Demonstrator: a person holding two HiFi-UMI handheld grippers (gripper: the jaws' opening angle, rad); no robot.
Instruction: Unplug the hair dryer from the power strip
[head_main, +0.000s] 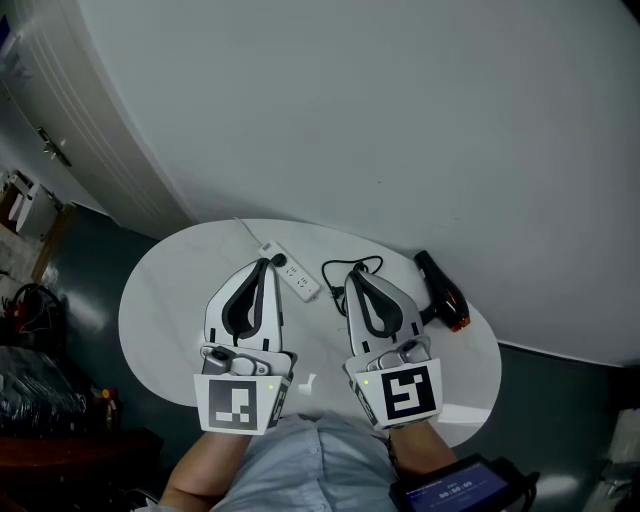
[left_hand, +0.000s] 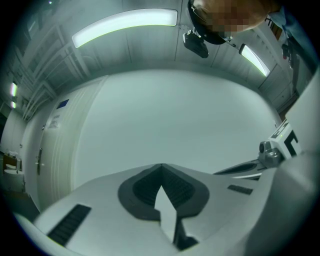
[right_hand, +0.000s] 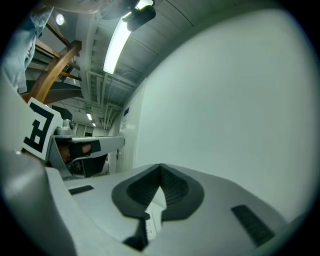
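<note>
A white power strip (head_main: 297, 276) lies on the round white table (head_main: 160, 300), its white lead running toward the wall. To its right lies the black hair dryer (head_main: 443, 292) with a reddish end, and its black cord (head_main: 350, 270) loops back toward the strip. Whether the plug sits in a socket I cannot tell. My left gripper (head_main: 266, 264) hangs shut above the strip's left end, holding nothing. My right gripper (head_main: 356, 271) is shut and empty over the cord loop. Both gripper views face the bare wall, with the left gripper (left_hand: 161, 168) and right gripper (right_hand: 160, 167) closed tip to tip.
A pale wall curves behind the table. A dark floor surrounds it, with cluttered dark items (head_main: 35, 350) at the left. A device with a lit screen (head_main: 455, 490) sits at the person's right forearm.
</note>
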